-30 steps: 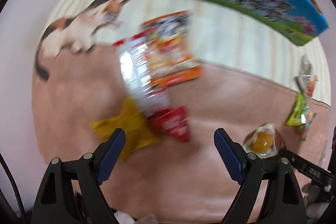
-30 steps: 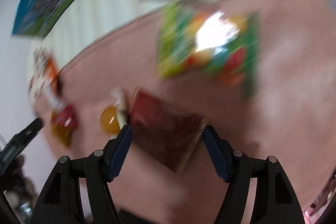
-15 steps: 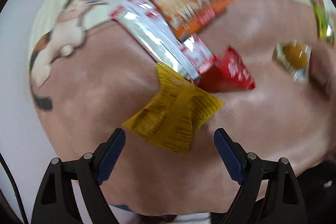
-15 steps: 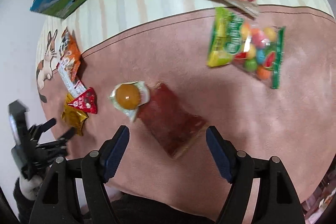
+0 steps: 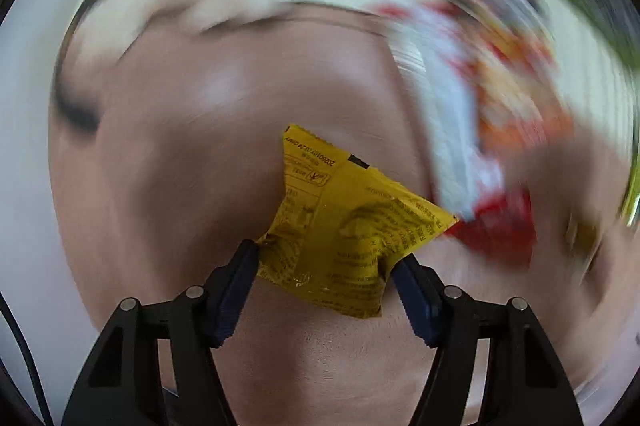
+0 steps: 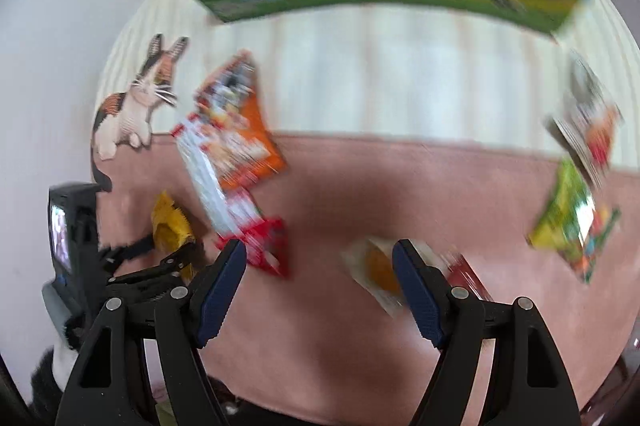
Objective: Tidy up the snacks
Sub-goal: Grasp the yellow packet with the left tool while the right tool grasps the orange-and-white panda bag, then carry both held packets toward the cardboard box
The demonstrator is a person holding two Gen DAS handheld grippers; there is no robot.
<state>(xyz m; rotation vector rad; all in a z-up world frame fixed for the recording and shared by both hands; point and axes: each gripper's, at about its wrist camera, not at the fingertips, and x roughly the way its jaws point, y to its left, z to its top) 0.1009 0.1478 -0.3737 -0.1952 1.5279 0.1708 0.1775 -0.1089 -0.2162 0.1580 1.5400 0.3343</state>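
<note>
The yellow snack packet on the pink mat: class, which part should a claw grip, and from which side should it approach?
Grip the yellow packet across its narrower lower end, coming from straight above. It lies flat and crumpled on the pink mat, so only its side edges offer purchase. The left claw is closing there now, pads on the packet's opposite edges.

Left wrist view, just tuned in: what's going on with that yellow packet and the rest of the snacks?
The left gripper is closing its jaws on the yellow packet, which sits crumpled between its fingers over the pink mat. The right gripper is open and empty above the mat. The other snacks lie loose on the mat: an orange bag, a red packet, a green candy bag.
</note>
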